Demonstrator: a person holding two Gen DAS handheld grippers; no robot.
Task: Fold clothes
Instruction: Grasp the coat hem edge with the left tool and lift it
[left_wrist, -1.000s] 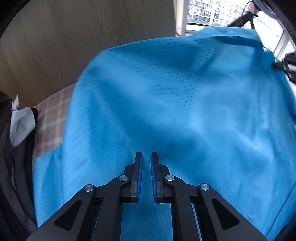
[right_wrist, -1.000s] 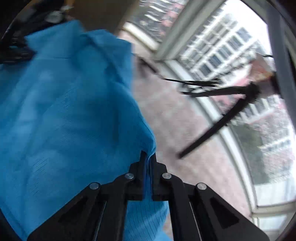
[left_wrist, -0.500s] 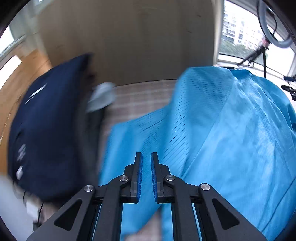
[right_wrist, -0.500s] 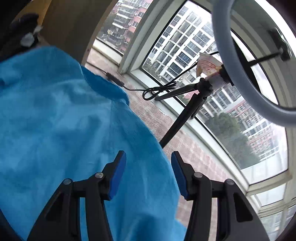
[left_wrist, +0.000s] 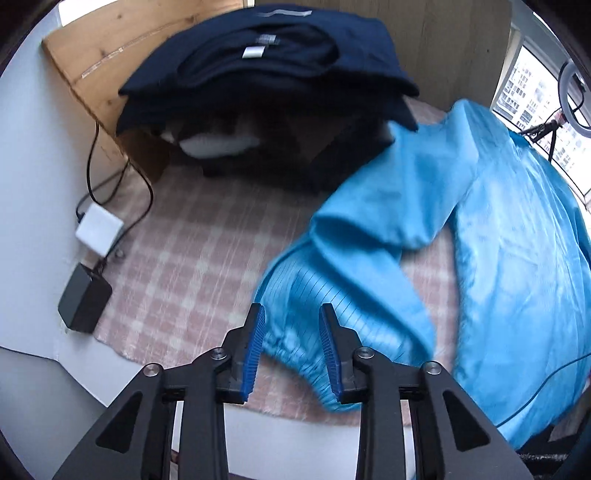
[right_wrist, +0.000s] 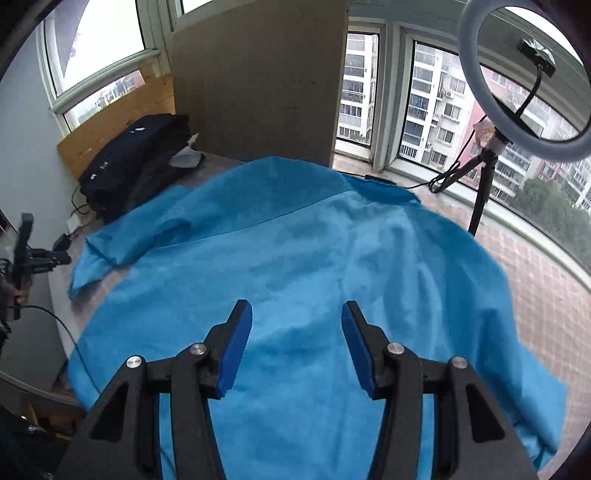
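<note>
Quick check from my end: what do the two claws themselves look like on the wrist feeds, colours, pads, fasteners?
Both match. The left claw and right claw have matte black angular linkage arms with triangular cut-outs and round silver screw heads at the joints. Each finger carries a ribbed blue pad on its inner face. No markings show.

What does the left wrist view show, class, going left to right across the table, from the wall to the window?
Black power adapter → white plug block → bare checked tablecloth → blue garment's cuffed sleeve → blue garment's body.
</note>
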